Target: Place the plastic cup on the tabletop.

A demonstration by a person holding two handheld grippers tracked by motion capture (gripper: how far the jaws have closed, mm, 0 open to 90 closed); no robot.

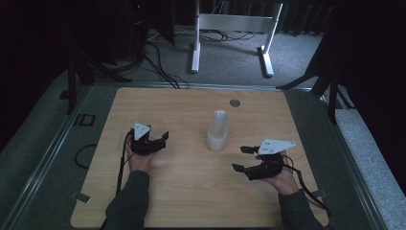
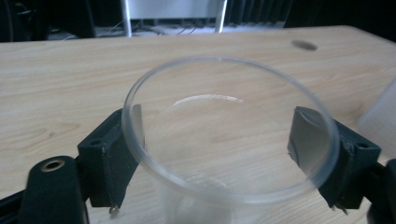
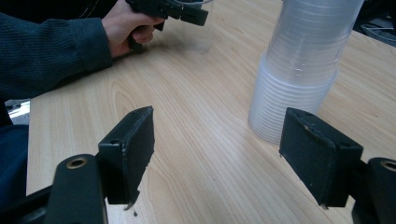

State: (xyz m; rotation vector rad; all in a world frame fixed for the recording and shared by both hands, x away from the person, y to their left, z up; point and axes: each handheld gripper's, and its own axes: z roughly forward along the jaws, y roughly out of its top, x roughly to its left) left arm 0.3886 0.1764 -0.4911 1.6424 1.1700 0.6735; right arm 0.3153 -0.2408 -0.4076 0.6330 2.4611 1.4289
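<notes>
A single clear plastic cup (image 2: 233, 154) stands upright on the wooden table (image 1: 191, 191), between the two jaws of my left gripper (image 2: 217, 140). The jaws stand wide beside the cup's wall below its rim, and the pads do not press on it. In the high view the left gripper (image 1: 159, 136) is at the table's left. A tall stack of clear cups (image 1: 218, 130) stands at the table's middle. My right gripper (image 1: 242, 158) hovers just right of the stack (image 3: 303, 60), open with nothing between its jaws (image 3: 219, 140). The right gripper view shows the left gripper (image 3: 187, 11) with the cup (image 3: 198, 32).
A small round grey disc (image 1: 234, 102) lies near the table's far edge. Beyond the table stand white frame legs (image 1: 195, 52) and cables on a grey carpet. Dark stands flank the table's far corners. Bare wood lies along the front of the table.
</notes>
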